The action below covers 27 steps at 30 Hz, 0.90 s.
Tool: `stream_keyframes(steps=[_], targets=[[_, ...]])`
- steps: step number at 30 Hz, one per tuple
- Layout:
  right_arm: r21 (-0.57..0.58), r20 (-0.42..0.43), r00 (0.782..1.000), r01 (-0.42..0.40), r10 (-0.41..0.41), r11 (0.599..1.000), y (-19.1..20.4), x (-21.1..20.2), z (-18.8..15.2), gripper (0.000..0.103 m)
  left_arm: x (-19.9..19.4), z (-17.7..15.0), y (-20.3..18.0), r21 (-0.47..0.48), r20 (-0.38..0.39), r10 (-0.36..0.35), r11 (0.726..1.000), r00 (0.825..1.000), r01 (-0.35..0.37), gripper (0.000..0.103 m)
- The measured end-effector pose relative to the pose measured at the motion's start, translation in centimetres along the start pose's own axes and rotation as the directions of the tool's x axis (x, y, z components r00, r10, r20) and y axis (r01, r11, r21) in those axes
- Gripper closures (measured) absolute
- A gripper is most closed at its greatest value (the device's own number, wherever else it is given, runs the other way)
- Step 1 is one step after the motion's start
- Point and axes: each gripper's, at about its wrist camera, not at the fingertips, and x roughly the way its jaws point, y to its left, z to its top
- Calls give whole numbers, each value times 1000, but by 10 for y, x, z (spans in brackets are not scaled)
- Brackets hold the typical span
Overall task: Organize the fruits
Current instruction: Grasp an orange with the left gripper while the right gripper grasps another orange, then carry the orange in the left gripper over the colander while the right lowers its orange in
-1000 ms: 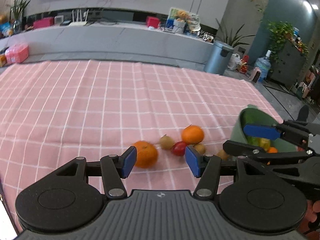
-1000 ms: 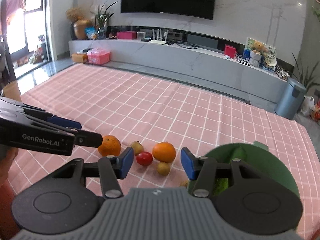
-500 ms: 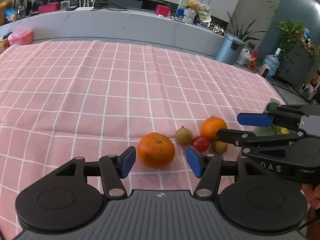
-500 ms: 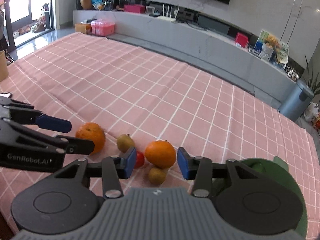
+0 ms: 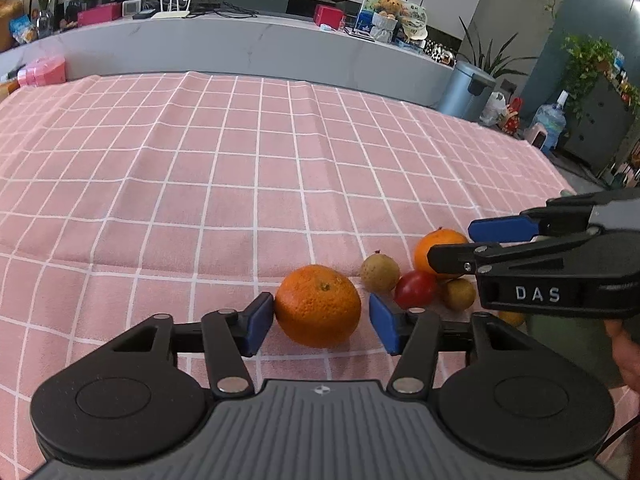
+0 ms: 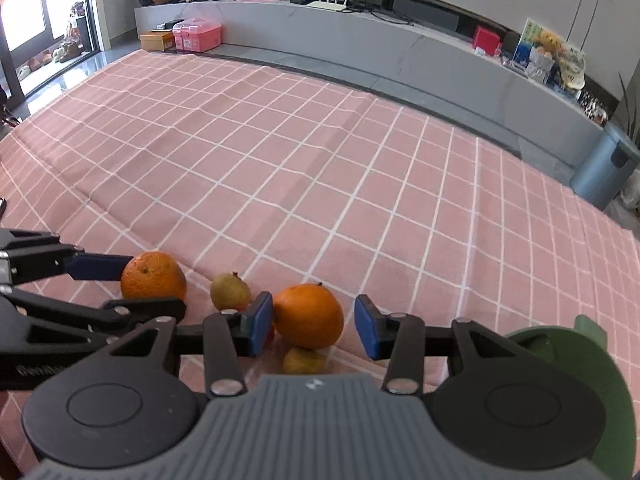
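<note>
Oranges [image 5: 318,305] (dimpled, bright) sit between spread left gripper [image 5: 316,326] and spread right gripper [image 6: 313,328].

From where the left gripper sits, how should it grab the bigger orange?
Across its widest middle. The orange is round and rests free on the tablecloth, and the left gripper already has open fingers either side. Come straight forward at table level, clear of the red fruit.

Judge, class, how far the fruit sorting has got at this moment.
Done: some fruit already lies in the green bowl. In hand: nothing gripped; the open left gripper straddles one orange, the open right gripper straddles the other orange. Left: both oranges, the tomato and the small brown fruits.
</note>
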Motion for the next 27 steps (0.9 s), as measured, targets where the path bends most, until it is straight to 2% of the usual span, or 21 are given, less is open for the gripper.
stream_keyframes(steps=[2,13,21,27], targets=[[-5,-10,1000,-2,2,1000,1,2,1,64,0,0,-1,13,4,-2,1000,1000,2,48],[-1,20,1000,15,-15,1000,2,-6,-2,68,-6,-2,-3,15,29,10,1000,1000,-10,51],[-3,111,994,10,-9,1000,4,-47,-8,68,-31,1,-7,-22,69,-14,1000,998,16,51],[29,179,984,-22,16,999,2,-86,-19,68,-56,8,-18,-37,110,-80,996,991,84,51]])
